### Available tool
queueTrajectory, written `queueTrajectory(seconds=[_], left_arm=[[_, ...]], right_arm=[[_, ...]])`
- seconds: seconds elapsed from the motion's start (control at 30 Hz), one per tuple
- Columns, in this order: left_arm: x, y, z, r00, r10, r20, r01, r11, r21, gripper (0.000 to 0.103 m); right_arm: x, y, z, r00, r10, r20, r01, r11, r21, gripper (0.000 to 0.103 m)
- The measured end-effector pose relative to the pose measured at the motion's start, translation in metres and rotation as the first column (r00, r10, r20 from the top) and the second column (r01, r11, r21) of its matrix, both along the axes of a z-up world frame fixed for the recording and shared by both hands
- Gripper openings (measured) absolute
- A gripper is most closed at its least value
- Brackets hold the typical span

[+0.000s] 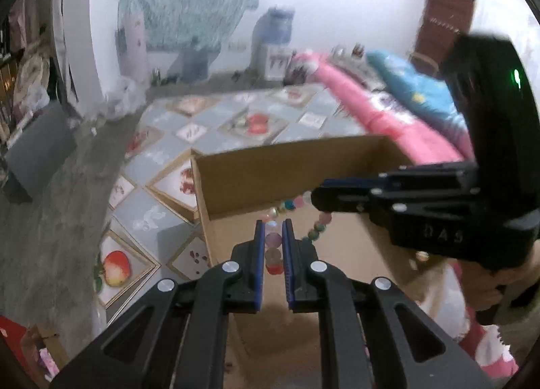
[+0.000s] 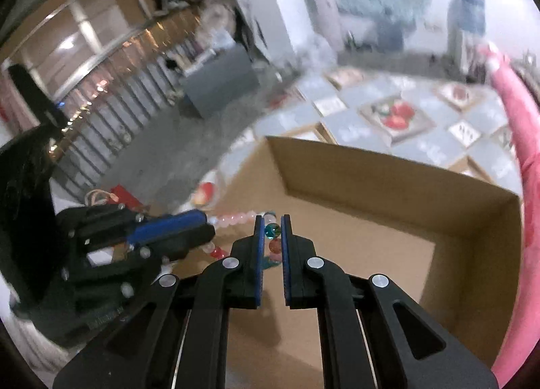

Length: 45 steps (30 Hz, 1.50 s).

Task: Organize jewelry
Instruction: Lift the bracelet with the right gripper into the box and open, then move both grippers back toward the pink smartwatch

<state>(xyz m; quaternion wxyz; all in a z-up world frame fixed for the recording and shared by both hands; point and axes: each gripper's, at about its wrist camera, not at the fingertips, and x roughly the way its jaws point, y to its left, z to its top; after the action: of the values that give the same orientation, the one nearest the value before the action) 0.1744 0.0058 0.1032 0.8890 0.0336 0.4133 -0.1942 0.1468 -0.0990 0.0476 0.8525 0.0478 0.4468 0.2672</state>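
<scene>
A string of coloured beads (image 1: pixel 317 227) hangs stretched between both grippers above an open cardboard box (image 1: pixel 256 166). My left gripper (image 1: pixel 273 225) is shut on the beads, with pink and purple ones (image 1: pixel 273 240) between its blue pads. The right gripper (image 1: pixel 315 198) comes in from the right, shut on the other end. In the right wrist view my right gripper (image 2: pixel 272 220) pinches a teal and an orange bead (image 2: pixel 272 230), and the left gripper (image 2: pixel 206 223) holds the pink bead strand (image 2: pixel 233 218) at the left. The box (image 2: pixel 371 166) lies below and ahead.
A floor mat with fruit pictures (image 1: pixel 236 119) spreads beyond the box. Pink and blue bedding (image 1: pixel 388 102) lies at the right. A grey box (image 2: pixel 219 85) stands on the concrete floor at the left, near a railing (image 2: pixel 101 112). A person's hand (image 1: pixel 499 291) holds the right gripper.
</scene>
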Motion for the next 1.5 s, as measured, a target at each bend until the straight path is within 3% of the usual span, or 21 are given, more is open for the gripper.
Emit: queueTrajectory(seconds=[0.13,0.3,0.43,0.57,0.67,0.77,0.93,1.1,1.2,1.37,1.5], left_arm=[[0.031,-0.010,-0.025,0.998,0.002,-0.065,0.003,0.998,0.069,0.010],[0.048,-0.020,-0.038,0.996,0.017,-0.085,-0.005,0.990,0.141,0.010],[0.047,-0.020,-0.041,0.995,0.027,-0.095,-0.014,0.991,0.131,0.016],[0.037,-0.014,-0.028,0.998,0.045,-0.053,-0.040,0.995,0.094,0.019],[0.021,-0.004,-0.011,0.998,0.065,0.001,-0.065,0.996,0.055,0.026],[-0.010,0.009,0.009,0.992,0.091,0.087,-0.095,0.995,0.040,0.038],[-0.056,0.027,0.025,0.980,0.113,0.162,-0.119,0.993,0.023,0.045],[-0.100,0.042,0.018,0.971,0.162,0.176,-0.169,0.985,0.025,0.047],[-0.118,0.045,0.004,0.969,0.188,0.162,-0.196,0.980,0.039,0.048],[-0.132,0.040,-0.029,0.975,0.205,0.089,-0.211,0.975,0.071,0.048],[-0.133,0.025,-0.063,0.977,0.210,0.043,-0.214,0.967,0.141,0.048]], right_arm=[[0.045,0.010,-0.030,0.991,-0.014,-0.134,0.010,0.999,-0.034,0.007],[0.069,0.013,-0.051,0.976,-0.030,-0.217,0.020,0.999,-0.046,0.012],[0.073,0.005,-0.052,0.975,-0.051,-0.215,0.043,0.998,-0.045,0.021],[0.060,-0.015,-0.034,0.982,-0.067,-0.174,0.072,0.997,0.026,0.021],[0.030,-0.038,-0.004,0.994,-0.081,-0.075,0.088,0.993,0.085,0.021],[-0.014,-0.067,0.023,0.994,-0.104,0.039,0.098,0.986,0.133,0.029],[-0.103,-0.127,0.037,0.975,-0.169,0.147,0.134,0.966,0.223,0.036],[-0.169,-0.154,0.011,0.964,-0.214,0.159,0.174,0.957,0.233,0.049],[-0.192,-0.147,-0.020,0.978,-0.186,0.097,0.160,0.960,0.229,0.056],[-0.202,-0.108,-0.065,0.994,-0.101,0.032,0.098,0.991,0.086,0.058],[-0.199,-0.079,-0.088,0.997,-0.044,0.058,0.046,0.998,-0.045,0.058]])
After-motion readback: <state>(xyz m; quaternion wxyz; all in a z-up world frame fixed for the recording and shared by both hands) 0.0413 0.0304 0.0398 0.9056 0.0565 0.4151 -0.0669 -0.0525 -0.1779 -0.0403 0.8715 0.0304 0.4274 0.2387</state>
